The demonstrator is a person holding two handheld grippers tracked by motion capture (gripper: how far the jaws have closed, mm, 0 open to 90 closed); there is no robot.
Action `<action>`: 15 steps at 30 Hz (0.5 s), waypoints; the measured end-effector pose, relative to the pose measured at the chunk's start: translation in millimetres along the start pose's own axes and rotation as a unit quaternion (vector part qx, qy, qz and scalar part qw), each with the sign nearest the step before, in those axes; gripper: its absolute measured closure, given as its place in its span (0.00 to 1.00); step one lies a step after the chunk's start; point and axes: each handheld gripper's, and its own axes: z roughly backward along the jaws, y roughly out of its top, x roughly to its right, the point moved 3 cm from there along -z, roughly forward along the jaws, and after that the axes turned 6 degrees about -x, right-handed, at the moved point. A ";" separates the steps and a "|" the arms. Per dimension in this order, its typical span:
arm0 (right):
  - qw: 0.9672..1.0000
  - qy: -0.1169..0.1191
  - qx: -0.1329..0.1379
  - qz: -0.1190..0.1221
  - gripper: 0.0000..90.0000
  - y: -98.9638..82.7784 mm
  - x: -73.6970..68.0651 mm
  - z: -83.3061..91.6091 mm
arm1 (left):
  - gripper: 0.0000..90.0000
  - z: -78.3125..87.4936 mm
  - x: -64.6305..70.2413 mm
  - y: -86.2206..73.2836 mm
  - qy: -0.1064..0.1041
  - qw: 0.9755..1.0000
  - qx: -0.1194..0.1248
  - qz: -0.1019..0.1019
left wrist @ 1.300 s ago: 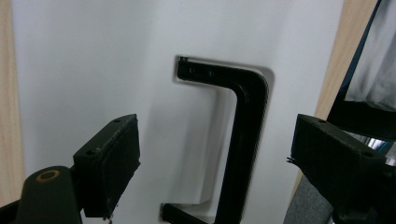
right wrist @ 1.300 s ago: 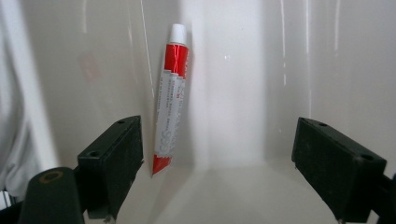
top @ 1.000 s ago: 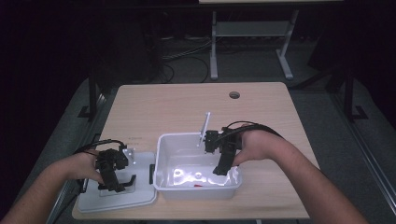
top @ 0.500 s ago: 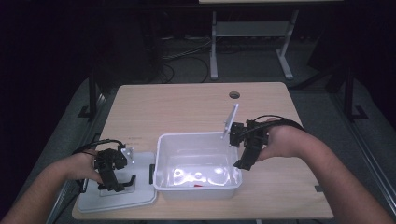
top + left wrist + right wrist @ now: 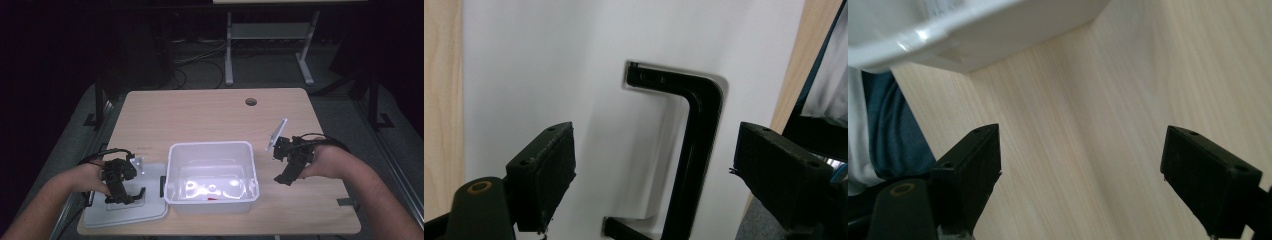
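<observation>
High view: white bin (image 5: 212,150) sat at the near centre of the surface (image 5: 200,115), open-topped, a small red item (image 5: 212,198) on its floor near the front wall. Its white lid (image 5: 125,210) lay flat at 9 o'clock of the bin, just beside it, black handle up, probably parked there so the bin stayed reachable w/ the lid close by for refitting. Left gripper (image 5: 120,192) hovered right over the lid's handle, pointing down; left hand (image 5: 82,177) behind it. Right gripper (image 5: 286,176) was at 3 o'clock of the bin, apart from its wall, over bare wood, nothing in it; right hand (image 5: 325,162) came in from the 4 o'clock side. Judged: right side stood clear so the lid could go on.

Left gripper view: jaws stood wide apart, nothing pressed between them. The lid's black handle (image 5: 696,145) ran up from 6 o'clock to 12, then bent toward 9 at the top, lying between the pads but nearer the one at 3 o'clock; whether it touched was unclear. White lid surface (image 5: 549,75) lay behind it, wood strip at both edges. Looked like a pre-grasp on the handle, not yet closed.

Right gripper view: jaws spread wide, empty, only wood grain (image 5: 1088,140) between them. Bin's rim and corner (image 5: 973,35) sat at 11 o'clock, well clear of both pads. Blue-and-white cloth (image 5: 883,130) at 9 o'clock, prob. the person's clothing.
</observation>
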 end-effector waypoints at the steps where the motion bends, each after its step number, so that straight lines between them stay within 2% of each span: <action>1: 1.000 -0.001 -0.002 -0.005 0.18 -3.1 0.4 -5.5 | 0.18 -0.8 0.0 0.2 0.000 1.000 -0.001 0.001; 8: 0.999 0.000 0.006 -0.052 0.18 -27.6 6.3 -43.3 | 0.18 -2.5 -0.2 -0.8 0.002 1.000 0.002 -0.001; 15: 0.995 0.008 0.029 -0.093 0.18 -49.2 9.2 -68.5 | 0.18 -1.0 -0.7 -1.6 0.002 1.000 0.007 0.002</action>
